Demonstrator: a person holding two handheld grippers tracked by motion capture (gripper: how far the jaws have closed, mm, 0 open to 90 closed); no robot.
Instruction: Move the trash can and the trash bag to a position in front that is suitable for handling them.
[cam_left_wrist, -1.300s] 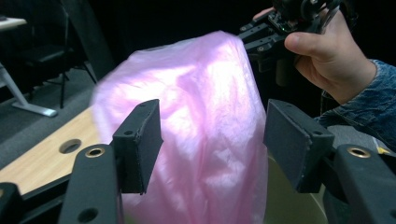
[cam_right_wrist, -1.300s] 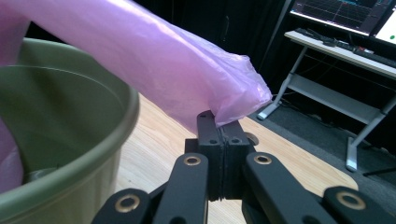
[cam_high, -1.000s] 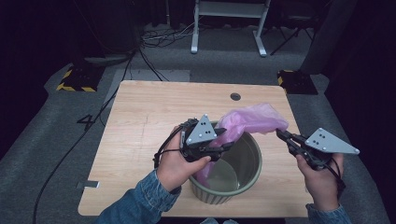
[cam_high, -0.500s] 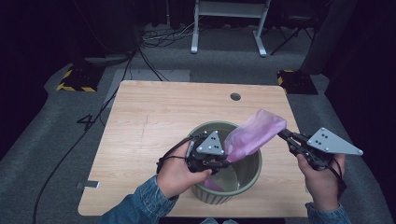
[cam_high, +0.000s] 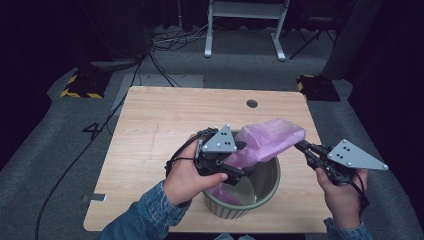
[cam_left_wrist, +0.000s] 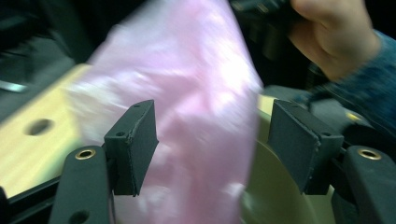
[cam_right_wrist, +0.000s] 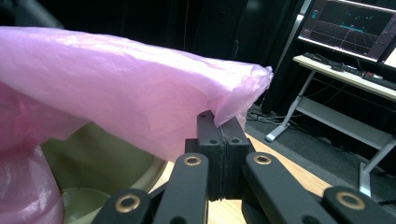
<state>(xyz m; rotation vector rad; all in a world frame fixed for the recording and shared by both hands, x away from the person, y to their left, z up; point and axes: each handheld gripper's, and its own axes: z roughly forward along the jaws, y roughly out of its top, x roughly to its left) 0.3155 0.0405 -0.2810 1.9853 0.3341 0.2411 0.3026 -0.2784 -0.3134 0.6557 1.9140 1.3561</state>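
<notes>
While stretched from the olive bin (cam_high: 267, 187) up to the right gripper (cam_high: 302, 145), the pink bag (cam_high: 272, 137) runs its long axis slantwise: lower end down inside the bin under the left gripper (cam_high: 239, 161), upper corner just ahead of the right gripper's tips. Lies directly ahead of the left gripper (cam_left_wrist: 212, 144) in the left gripper view, passing between the two pads without either pressing on it; nearer that hand than any other part of the scene. Jaws of the left gripper stand wide apart, having just been opening, with the film loose in the gap and nothing pinched: released. Left pad (cam_left_wrist: 135, 144) sits at the bag's edge, right pad (cam_left_wrist: 294, 144) stands clear of it over the bin's rim, as far as the blur allows.

In the right gripper view, right gripper (cam_right_wrist: 223, 126) clenched tight on the bag's (cam_right_wrist: 121, 98) top corner, plastic crumpled between the closed pads and draping back and down toward the bin (cam_right_wrist: 107, 168). Holds that corner above and beyond the bin's far-right rim, over the wooden table (cam_high: 165, 125).

Judged from this: next move turns on the left gripper, closest to the slack middle of the bag, regrasping an edge and pulling it toward the near rim while the right keeps the opposite corner taut.
</notes>
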